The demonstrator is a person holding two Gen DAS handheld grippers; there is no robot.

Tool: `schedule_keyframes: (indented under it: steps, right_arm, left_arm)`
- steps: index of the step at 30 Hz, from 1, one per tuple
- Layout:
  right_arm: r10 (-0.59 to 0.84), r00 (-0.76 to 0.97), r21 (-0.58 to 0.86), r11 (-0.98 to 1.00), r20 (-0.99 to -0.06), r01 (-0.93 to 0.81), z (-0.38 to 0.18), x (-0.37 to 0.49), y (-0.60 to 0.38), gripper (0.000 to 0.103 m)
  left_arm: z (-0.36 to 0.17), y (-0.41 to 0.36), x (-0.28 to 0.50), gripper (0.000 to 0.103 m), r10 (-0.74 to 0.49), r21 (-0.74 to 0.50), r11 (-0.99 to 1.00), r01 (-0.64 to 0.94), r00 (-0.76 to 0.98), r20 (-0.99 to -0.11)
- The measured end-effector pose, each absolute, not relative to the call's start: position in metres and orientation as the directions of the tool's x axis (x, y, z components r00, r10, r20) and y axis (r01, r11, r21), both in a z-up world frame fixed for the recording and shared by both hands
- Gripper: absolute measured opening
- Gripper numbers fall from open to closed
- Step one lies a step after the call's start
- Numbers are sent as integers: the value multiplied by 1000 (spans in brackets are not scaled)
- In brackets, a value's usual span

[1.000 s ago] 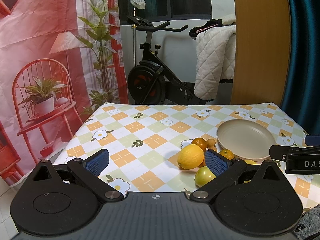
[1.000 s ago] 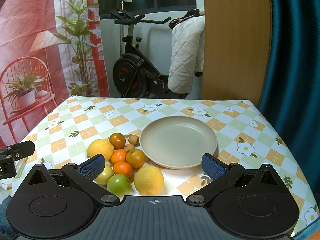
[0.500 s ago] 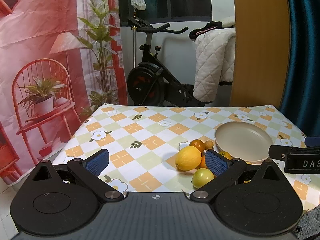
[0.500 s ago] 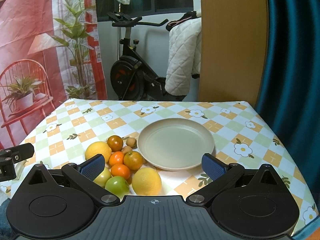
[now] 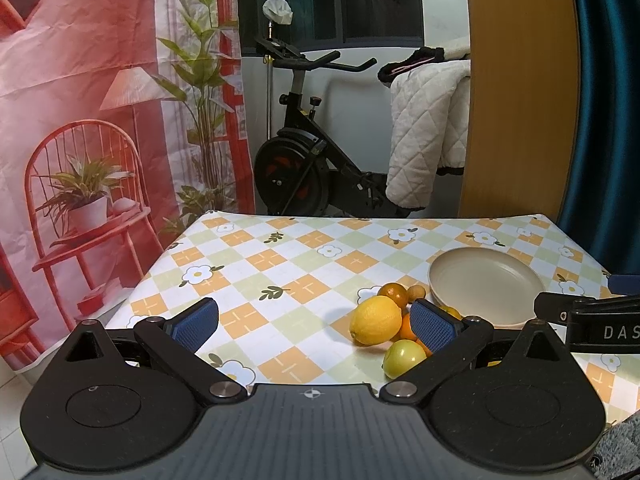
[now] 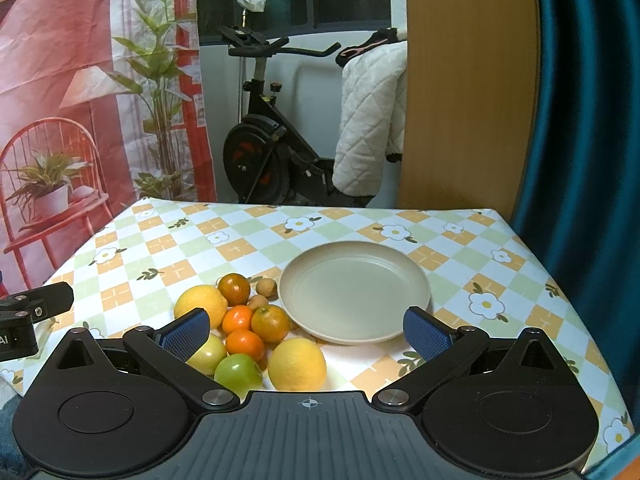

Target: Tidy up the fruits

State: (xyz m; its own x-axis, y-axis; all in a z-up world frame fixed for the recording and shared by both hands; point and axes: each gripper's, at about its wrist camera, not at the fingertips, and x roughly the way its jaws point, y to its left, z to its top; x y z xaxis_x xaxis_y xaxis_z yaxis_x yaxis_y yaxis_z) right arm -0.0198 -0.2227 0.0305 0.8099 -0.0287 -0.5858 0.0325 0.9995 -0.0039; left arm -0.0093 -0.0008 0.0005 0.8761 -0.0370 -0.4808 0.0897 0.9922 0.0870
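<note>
A pile of fruit lies left of an empty beige plate (image 6: 355, 288) on the checked tablecloth. In the right wrist view I see two lemons (image 6: 297, 364) (image 6: 201, 305), a green apple (image 6: 238, 373), a pale apple (image 6: 208, 354), several oranges (image 6: 270, 323) and small brown fruits (image 6: 266, 287). My right gripper (image 6: 306, 330) hovers open just short of the pile, holding nothing. My left gripper (image 5: 315, 325) is open too, left of the fruit; its right finger pad (image 5: 433, 326) overlaps the oranges, beside a lemon (image 5: 375, 320), a pale apple (image 5: 404, 358) and the plate (image 5: 484, 285).
The table (image 6: 168, 248) ends at a far edge with an exercise bike (image 6: 264, 152) and a quilted blanket (image 6: 370, 120) behind. A wooden panel (image 6: 468, 88) and teal curtain (image 6: 588, 120) stand to the right. The other gripper's body (image 5: 592, 326) shows at the right of the left wrist view.
Both grippers have drawn back and risen slightly, so the fruit and plate sit a little further off. Both stay open and nothing on the table has moved.
</note>
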Motion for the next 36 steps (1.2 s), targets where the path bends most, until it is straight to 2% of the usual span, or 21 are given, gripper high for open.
schedule_keyframes:
  steps: [27, 36]
  right_arm:
    - [-29, 810, -4, 999, -586, 33, 30, -20, -223, 103]
    - [-5, 804, 14, 1000, -595, 17, 22, -22, -221, 102]
  left_arm:
    - [1, -1, -9, 103, -36, 87, 992, 89, 876, -481]
    - [-2, 6, -2, 103, 20, 98, 995, 34, 865, -502]
